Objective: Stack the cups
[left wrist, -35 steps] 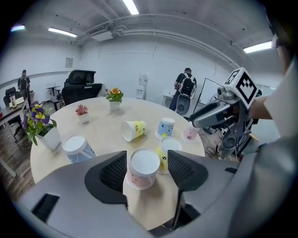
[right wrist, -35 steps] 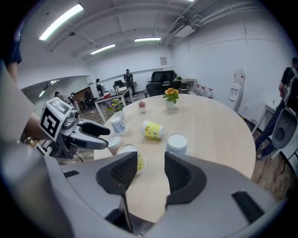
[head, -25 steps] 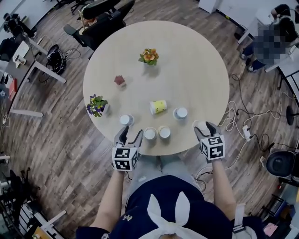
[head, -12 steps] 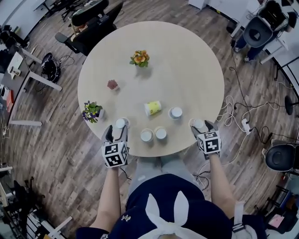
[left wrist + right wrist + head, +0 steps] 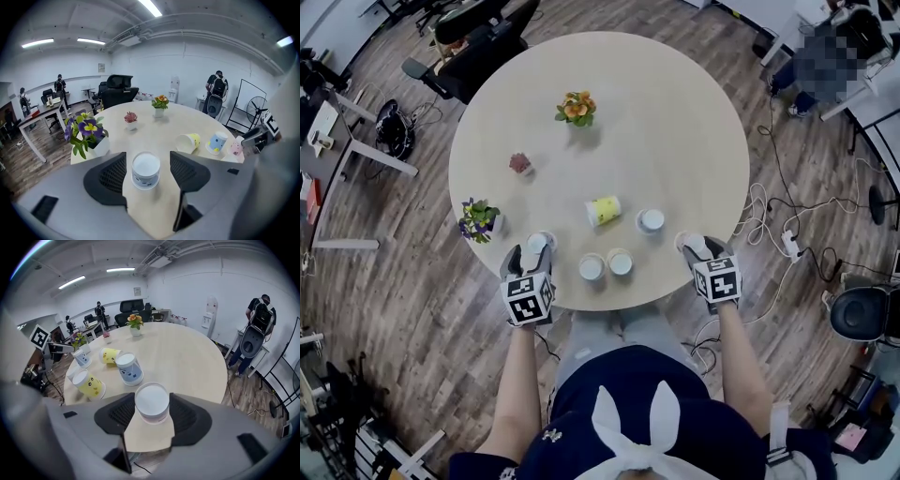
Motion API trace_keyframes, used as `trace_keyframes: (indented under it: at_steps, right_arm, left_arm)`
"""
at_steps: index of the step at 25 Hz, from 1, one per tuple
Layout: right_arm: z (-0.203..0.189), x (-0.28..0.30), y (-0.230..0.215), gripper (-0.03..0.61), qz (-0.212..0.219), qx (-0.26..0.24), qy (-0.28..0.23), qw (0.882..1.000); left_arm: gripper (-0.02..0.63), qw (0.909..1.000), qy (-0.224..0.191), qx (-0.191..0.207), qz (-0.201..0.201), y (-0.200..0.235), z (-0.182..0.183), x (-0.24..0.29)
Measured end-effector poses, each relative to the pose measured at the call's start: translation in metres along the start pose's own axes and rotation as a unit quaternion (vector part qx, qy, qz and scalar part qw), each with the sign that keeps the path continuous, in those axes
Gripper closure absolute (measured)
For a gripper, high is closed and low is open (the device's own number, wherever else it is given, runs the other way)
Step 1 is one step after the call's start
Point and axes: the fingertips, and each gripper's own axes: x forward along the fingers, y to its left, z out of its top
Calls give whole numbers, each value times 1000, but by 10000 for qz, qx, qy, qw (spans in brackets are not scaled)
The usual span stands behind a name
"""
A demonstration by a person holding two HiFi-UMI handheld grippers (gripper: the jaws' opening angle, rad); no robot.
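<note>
Several paper cups stand upside down near the round table's (image 5: 675, 112) front edge, and a yellow cup (image 5: 603, 210) lies on its side. My left gripper (image 5: 534, 251) is open around the leftmost white-blue cup (image 5: 146, 169), with a gap at each pad; its jaws have just been opening. My right gripper (image 5: 698, 247) has just been closing, and its pads touch both sides of the pale pink cup (image 5: 152, 402) at the right edge. Two cups (image 5: 592, 267) (image 5: 621, 262) sit between the grippers, and a blue cup (image 5: 652, 220) stands farther in.
A purple flower pot (image 5: 478, 220) stands just left of the left gripper. A small pink plant (image 5: 520, 164) and an orange flower pot (image 5: 575, 108) sit farther back. Office chairs, desks and floor cables surround the table; people stand at the room's edges.
The left gripper has moved forward over the table edge and now straddles the leftmost cup. The right gripper has sunk a little around the pink cup.
</note>
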Motion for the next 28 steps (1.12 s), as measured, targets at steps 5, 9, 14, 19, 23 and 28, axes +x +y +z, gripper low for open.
trace_keyframes:
  at_steps: [5, 9, 14, 19, 23, 28]
  right_arm:
    - [11, -5, 27, 344, 284, -289, -125, 9991]
    - [18, -8, 58, 344, 624, -585, -177, 9962]
    - [24, -4, 93, 344, 930, -993, -200, 9905]
    - [15, 3, 114, 344, 1047, -1384, 39, 9848]
    - [7, 10, 121, 344, 1059, -1727, 181, 9791]
    - [9, 11, 125, 344, 1107, -1743, 185, 9783]
  left_arm:
    - [331, 10000, 80, -7, 48, 2, -2, 4]
    - [331, 9999, 90, -6, 53, 2, -2, 6]
    - [330, 10000, 82, 14, 50, 0, -1, 11]
    - [331, 9999, 139, -7, 81, -1, -3, 15]
    - [331, 9997, 203, -28, 95, -2, -6, 17]
    - [331, 9996, 232, -94, 96, -2, -8, 16]
